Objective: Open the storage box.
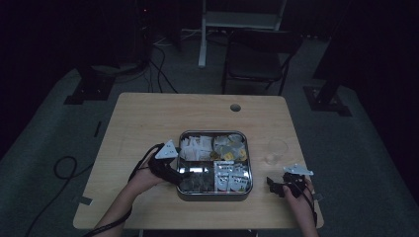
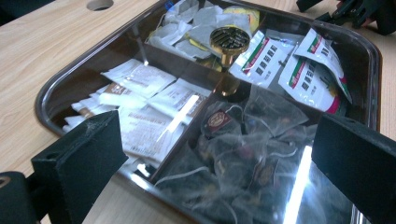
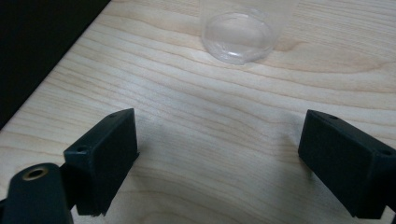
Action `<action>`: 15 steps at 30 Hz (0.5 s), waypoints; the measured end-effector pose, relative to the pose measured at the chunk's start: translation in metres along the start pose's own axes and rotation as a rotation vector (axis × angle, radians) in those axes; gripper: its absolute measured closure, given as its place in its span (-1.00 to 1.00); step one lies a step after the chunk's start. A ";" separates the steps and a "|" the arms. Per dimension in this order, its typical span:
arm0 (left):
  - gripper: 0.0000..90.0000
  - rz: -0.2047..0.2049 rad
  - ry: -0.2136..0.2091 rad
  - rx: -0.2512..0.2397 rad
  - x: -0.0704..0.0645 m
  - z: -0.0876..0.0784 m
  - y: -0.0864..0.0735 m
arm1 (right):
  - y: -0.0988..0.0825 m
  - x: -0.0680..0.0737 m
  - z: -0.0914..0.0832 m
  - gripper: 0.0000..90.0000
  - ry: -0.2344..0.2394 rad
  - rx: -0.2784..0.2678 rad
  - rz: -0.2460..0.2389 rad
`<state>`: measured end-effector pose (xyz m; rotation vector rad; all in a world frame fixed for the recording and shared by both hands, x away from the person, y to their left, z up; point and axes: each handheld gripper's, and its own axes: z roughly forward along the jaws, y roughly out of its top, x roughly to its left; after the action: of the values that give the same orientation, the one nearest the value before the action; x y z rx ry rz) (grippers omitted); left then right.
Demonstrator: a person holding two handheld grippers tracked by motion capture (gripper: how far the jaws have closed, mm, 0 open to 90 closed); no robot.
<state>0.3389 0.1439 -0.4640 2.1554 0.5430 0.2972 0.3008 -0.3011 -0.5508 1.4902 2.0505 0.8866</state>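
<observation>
While both hand-held grippers gape | left (image 2: 219, 154) over tea bags (image 2: 233, 158) | right (image 3: 217, 158) faces cup (image 3: 240, 35)

Mesh tea bags (image 2: 243, 154), dark and translucent with thin strings and small paper tags, lie heaped in one compartment of the square metal tray (image 1: 247, 163), lower centre of the high view and lower right of the left gripper view. A clear, empty cup (image 1: 275, 151) stands upright at centre right, just beside the tray.
</observation>
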 end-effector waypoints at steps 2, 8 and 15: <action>-0.94 0.000 0.000 0.000 0.000 0.000 0.000 | 0.000 0.000 0.000 -0.75 0.000 0.000 0.000; -0.94 0.006 -0.036 -0.001 -0.005 0.018 0.011 | 0.000 0.000 0.000 -0.75 0.000 0.000 0.000; -0.94 0.023 -0.045 -0.003 -0.006 0.028 0.021 | 0.000 0.000 0.000 -0.75 0.000 0.000 0.000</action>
<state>0.3507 0.1102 -0.4642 2.1614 0.4923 0.2612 0.3008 -0.3011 -0.5508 1.4902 2.0507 0.8865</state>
